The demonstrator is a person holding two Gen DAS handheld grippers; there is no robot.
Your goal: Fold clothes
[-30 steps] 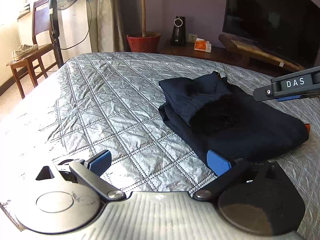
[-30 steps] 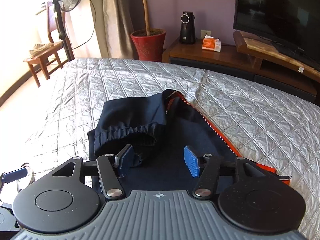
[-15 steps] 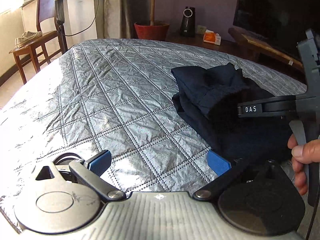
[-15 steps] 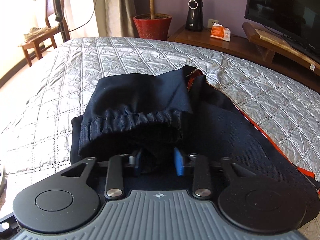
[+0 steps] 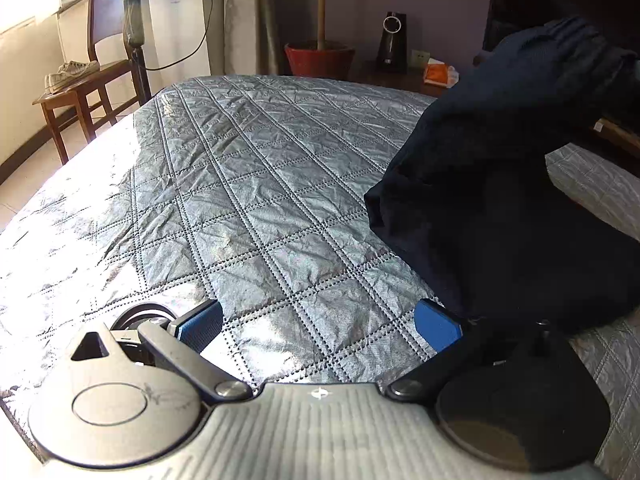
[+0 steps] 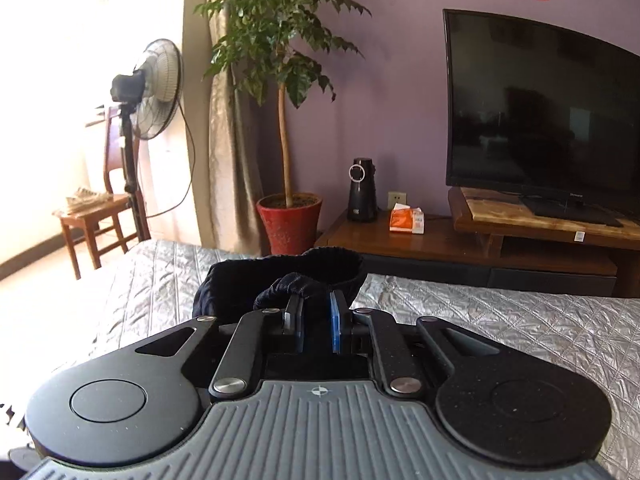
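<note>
Pinching a ribbed cuff, right gripper (image 6: 316,322) narrow, lifts dark jacket (image 5: 500,208) off bed (image 5: 260,200) near its right edge; left gripper (image 5: 320,320) wide, holding nothing.

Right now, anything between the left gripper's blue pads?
Only bare silver quilted bedspread between the open left gripper pads, in the left wrist view; the dark navy garment sits right of them.

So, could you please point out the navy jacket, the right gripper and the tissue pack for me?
navy jacket (image 5: 500,216), left wrist view, on the lifted dark body.
right gripper (image 6: 316,322), right wrist view, between its fingertips, pinching the jacket's cuff.
tissue pack (image 6: 406,220), right wrist view, on its orange front.
</note>
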